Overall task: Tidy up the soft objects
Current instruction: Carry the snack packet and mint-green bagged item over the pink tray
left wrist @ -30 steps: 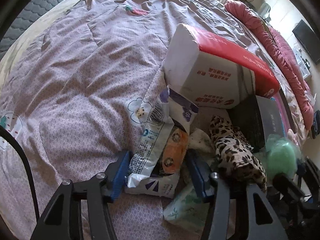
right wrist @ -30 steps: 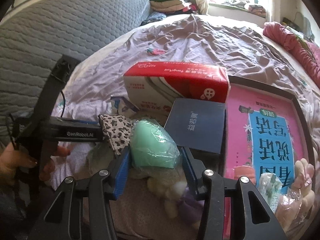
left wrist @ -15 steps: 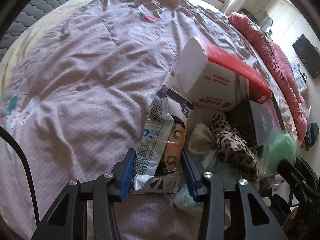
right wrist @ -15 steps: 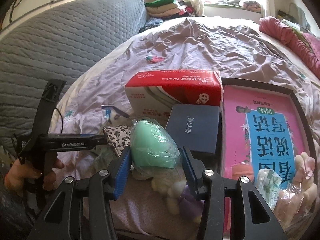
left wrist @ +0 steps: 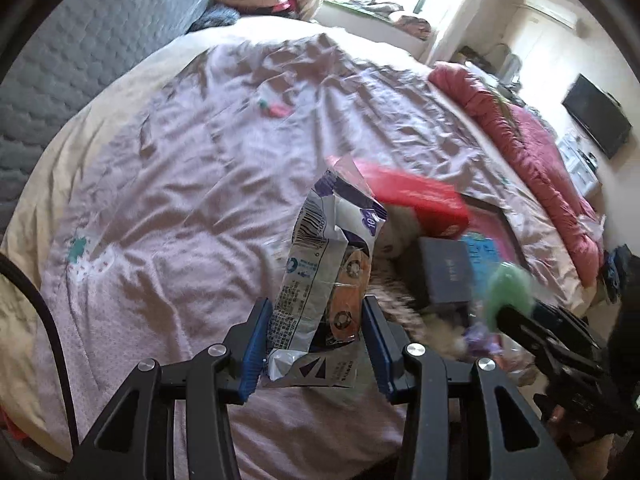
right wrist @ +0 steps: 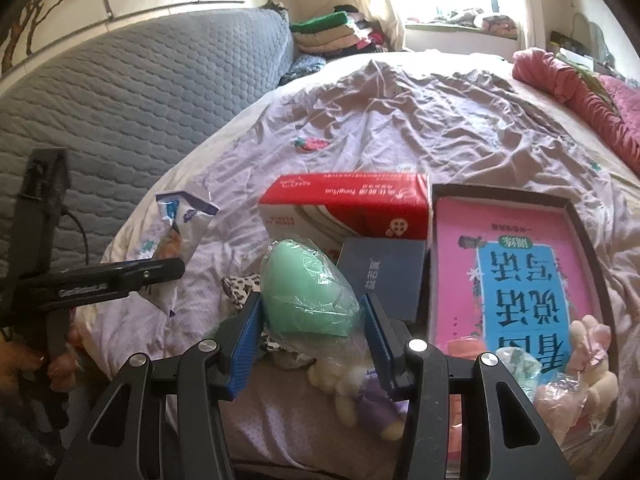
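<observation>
My left gripper (left wrist: pixel 316 336) is shut on a white and purple plastic packet (left wrist: pixel 320 264) with orange items inside, held up above the mauve bedspread (left wrist: pixel 180 160). The same packet (right wrist: pixel 176 240) and left gripper (right wrist: pixel 160 272) show at the left of the right wrist view. My right gripper (right wrist: pixel 312 332) is shut on a mint green sponge wrapped in clear film (right wrist: pixel 308 288), also visible blurred as the green sponge (left wrist: pixel 510 288). A leopard-print cloth (right wrist: pixel 240 288) and a small plush toy (right wrist: pixel 360 396) lie below the sponge.
A red and white tissue box (right wrist: pixel 348 208), a dark blue box (right wrist: pixel 384 276) and a pink book in a dark tray (right wrist: pixel 516 272) lie on the bed. Wrapped soft items (right wrist: pixel 568 384) sit on the book. A grey quilted headboard (right wrist: pixel 140 92) rises left; a pink duvet (left wrist: pixel 540 168) lies right.
The left gripper closed on the packet and lifted it off the pile, tilting the view up towards the room. The right gripper rose slightly, still holding the green sponge.
</observation>
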`<act>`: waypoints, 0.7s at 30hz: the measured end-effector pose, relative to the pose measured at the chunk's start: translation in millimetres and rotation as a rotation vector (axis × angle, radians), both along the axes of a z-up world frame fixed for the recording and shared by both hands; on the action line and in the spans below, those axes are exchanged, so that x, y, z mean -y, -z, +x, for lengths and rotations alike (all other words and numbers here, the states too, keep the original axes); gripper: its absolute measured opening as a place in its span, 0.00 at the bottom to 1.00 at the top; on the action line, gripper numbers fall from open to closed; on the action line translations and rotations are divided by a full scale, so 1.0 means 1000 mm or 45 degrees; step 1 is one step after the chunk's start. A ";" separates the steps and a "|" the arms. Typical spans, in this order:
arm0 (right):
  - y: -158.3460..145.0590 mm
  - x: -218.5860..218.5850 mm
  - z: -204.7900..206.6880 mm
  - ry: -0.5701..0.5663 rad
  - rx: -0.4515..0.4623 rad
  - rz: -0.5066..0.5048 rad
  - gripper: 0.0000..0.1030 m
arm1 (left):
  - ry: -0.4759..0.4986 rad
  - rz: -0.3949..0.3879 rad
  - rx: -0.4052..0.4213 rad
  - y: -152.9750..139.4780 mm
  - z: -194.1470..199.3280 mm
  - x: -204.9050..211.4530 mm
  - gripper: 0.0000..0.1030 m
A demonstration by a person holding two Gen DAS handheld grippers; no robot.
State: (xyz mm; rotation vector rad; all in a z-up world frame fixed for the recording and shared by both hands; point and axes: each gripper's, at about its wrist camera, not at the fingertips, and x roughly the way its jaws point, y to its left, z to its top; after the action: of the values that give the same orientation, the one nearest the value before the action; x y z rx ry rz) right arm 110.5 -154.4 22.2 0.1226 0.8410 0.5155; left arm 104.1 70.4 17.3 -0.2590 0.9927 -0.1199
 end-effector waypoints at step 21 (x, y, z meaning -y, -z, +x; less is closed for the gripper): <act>-0.033 0.091 -0.016 0.203 0.053 0.061 0.50 | 0.213 0.038 0.099 -0.049 -0.018 0.107 0.44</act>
State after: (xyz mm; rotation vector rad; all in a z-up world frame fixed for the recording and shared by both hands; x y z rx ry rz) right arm 94.4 -245.7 55.6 0.2201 0.7711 0.3873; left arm 85.8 -37.1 66.3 -0.1429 0.9373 -0.2655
